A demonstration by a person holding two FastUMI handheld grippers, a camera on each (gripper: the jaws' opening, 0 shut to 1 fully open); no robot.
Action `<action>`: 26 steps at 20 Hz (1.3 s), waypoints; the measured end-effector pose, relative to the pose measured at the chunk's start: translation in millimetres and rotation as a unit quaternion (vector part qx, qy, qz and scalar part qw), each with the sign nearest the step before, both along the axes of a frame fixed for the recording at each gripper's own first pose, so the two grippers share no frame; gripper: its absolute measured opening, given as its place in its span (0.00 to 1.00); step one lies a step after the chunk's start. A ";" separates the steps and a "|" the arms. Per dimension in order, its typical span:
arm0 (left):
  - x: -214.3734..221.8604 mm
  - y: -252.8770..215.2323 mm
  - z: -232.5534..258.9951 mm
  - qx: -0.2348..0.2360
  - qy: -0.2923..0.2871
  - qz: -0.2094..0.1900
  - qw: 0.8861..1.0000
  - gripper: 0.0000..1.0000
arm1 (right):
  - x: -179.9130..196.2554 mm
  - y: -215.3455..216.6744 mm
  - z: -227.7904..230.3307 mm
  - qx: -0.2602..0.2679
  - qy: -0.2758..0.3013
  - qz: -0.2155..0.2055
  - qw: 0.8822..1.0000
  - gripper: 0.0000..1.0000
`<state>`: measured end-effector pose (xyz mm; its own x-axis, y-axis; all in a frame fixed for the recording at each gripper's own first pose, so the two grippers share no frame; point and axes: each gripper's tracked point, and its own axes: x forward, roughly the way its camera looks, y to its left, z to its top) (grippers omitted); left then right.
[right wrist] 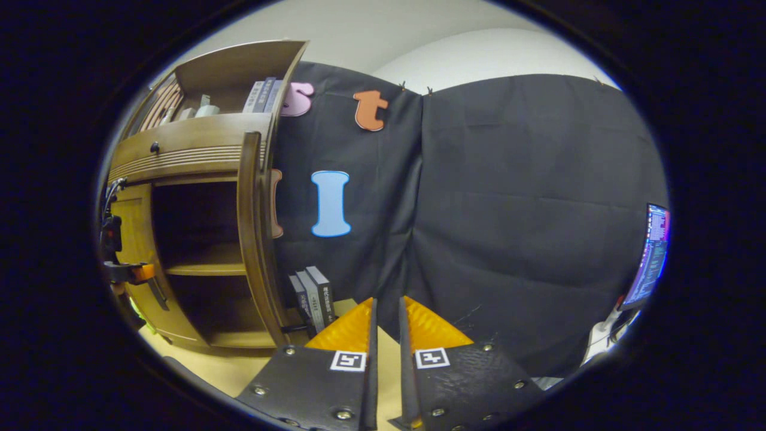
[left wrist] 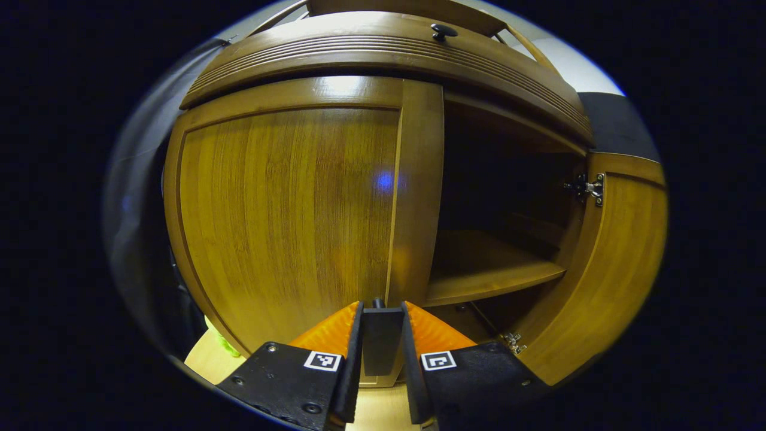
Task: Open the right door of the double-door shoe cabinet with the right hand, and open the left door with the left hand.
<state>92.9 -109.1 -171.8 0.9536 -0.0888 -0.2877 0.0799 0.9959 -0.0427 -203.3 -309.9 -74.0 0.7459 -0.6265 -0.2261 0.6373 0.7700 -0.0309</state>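
The wooden shoe cabinet stands close in the left gripper view. Its left door [left wrist: 287, 209] looks closed, and its dark handle [left wrist: 381, 338] sits between my left gripper's [left wrist: 381, 305] fingers, which are shut on it. The right door [left wrist: 610, 269] is swung wide open, baring a shelf [left wrist: 485, 269] inside. In the right gripper view the cabinet is off to the left, with the open right door [right wrist: 254, 239] edge-on. My left gripper [right wrist: 128, 272] is at the left door [right wrist: 128, 233]. My right gripper [right wrist: 386, 299] is shut on nothing, well away from the cabinet and facing the black cloth wall.
A drawer with a dark knob [left wrist: 443, 31] runs above the doors. Several books [right wrist: 314, 299] stand on the light floor beside the open right door. A lit monitor [right wrist: 652, 257] is at the far right. Books [right wrist: 260, 96] sit in the cabinet's top shelf.
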 end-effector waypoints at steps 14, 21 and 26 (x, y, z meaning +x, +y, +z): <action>-44.5 8.5 5.9 -0.013 0.001 -0.012 1.000 0.34 | -5.9 33.2 20.6 0.001 -0.020 0.042 0.999 0.16; -69.4 16.9 9.6 -0.021 0.001 -0.017 1.000 0.31 | 3.3 63.7 28.0 0.004 -0.030 0.070 0.997 0.16; -83.6 22.8 11.4 -0.026 0.001 -0.023 0.999 0.34 | 14.0 87.5 30.4 0.010 -0.034 0.092 0.995 0.16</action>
